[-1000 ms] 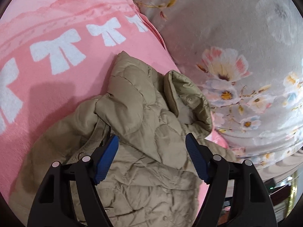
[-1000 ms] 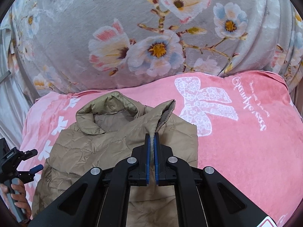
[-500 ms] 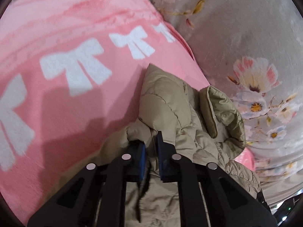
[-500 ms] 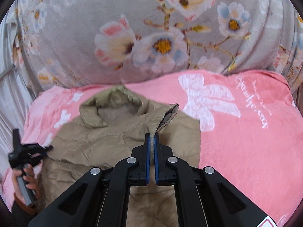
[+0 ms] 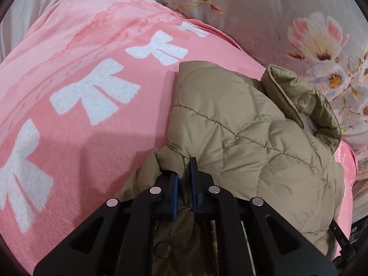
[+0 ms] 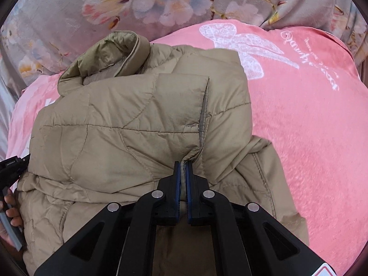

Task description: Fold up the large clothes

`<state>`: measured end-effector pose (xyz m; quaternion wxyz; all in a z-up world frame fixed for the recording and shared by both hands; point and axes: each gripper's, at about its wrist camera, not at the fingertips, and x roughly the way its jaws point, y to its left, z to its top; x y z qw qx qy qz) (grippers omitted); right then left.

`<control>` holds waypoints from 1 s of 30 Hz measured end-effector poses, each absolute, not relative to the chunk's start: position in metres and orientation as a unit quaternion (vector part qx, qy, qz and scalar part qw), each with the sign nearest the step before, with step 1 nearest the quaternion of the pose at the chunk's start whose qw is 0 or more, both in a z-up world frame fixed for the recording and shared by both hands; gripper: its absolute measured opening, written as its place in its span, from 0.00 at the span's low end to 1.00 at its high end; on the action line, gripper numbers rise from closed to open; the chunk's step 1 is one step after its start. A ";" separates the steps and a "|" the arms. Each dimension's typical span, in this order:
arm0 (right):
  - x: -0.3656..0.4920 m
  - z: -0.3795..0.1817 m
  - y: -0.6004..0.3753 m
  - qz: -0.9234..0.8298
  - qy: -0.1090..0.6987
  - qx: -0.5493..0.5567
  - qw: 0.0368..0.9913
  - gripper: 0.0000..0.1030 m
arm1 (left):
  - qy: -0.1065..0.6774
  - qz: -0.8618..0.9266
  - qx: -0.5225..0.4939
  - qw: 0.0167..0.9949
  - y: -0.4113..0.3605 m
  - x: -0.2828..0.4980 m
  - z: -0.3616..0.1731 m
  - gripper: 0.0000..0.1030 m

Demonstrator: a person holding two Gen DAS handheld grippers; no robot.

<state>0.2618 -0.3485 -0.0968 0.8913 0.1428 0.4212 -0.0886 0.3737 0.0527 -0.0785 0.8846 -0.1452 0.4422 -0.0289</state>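
- The quilted tan jacket [image 5: 264, 138] lies on the pink blanket [image 5: 87, 138], filling the space right ahead of both my tongs; its upper part is doubled over the lower part, with the fold line running across just beyond my fingertips.
- Its stand-up collar [image 6: 108, 57] sits at the far end, past my right tongs and a little to their left — from my left tongs it shows ahead and off to the right.
- My left tongs [image 5: 184, 179] are clenched on a bunched ridge of the jacket's edge; the tan cloth is pinched between the blue pads and puffs up on both sides of them.
- My right tongs [image 6: 182, 172] are likewise clamped on the jacket, gripping a thin edge of fabric where a seam slit runs away from the tips toward the far side.
- Low on the left of my right tongs' view, the black frame of my other tool [image 6: 11, 168] pokes in at the jacket's side, with my hand [image 6: 11, 211] on its handle below.
- The pink blanket spreads out to the left of my left tongs, printed with white bows [image 5: 96, 94], and to the right of my right tongs, with a large lace-pattern bow [image 6: 241, 48] and script lettering.
- Beyond the jacket and the blanket's far edge rises a grey floral cover [image 6: 147, 7] — pale flowers with yellow centres.
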 end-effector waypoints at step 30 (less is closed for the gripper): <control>0.290 -0.040 -0.240 -0.027 0.409 0.101 0.906 0.11 | 0.453 -0.083 0.014 0.888 -0.072 0.371 -0.027 0.21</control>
